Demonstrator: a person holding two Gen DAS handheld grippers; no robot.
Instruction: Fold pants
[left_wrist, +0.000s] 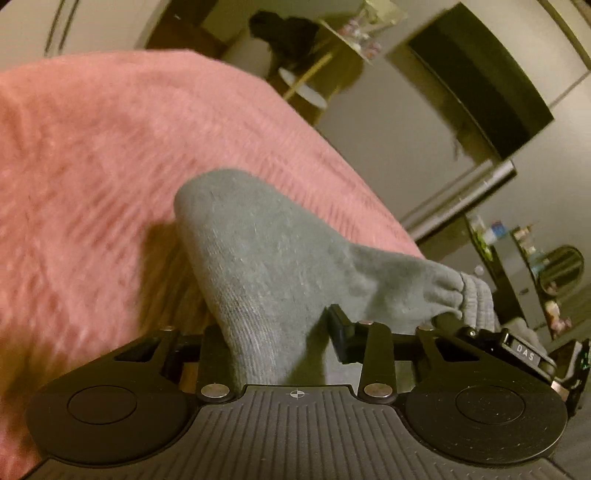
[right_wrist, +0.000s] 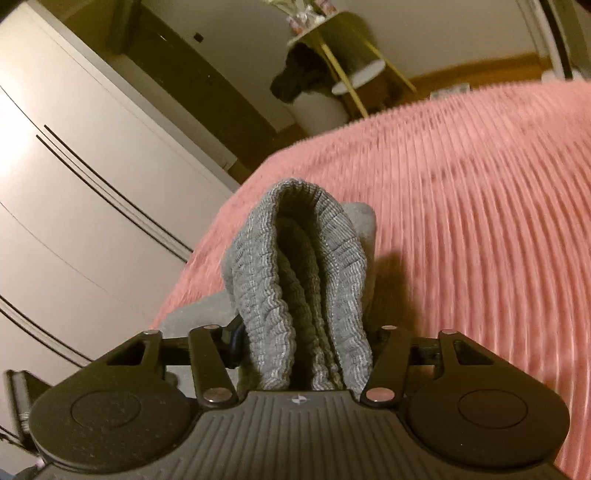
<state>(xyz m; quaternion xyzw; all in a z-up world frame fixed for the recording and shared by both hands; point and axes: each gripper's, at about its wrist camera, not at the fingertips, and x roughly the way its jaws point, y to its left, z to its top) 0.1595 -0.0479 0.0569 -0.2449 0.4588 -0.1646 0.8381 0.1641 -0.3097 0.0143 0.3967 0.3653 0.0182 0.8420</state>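
Mid-fold carry: left gripper (left_wrist: 280, 332) is clamped on a plain bunch of the grey pants (left_wrist: 266, 258), right gripper (right_wrist: 306, 354) clamped on the ribbed waistband (right_wrist: 295, 258). Pants hang lifted above the pink bedspread (right_wrist: 461, 206), near its edge. Next, probably: lower onto bedspread, lay flat, release both without dragging.

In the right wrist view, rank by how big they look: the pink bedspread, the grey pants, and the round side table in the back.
1. pink bedspread
2. grey pants, enlarged by nearness to the camera
3. round side table, far off
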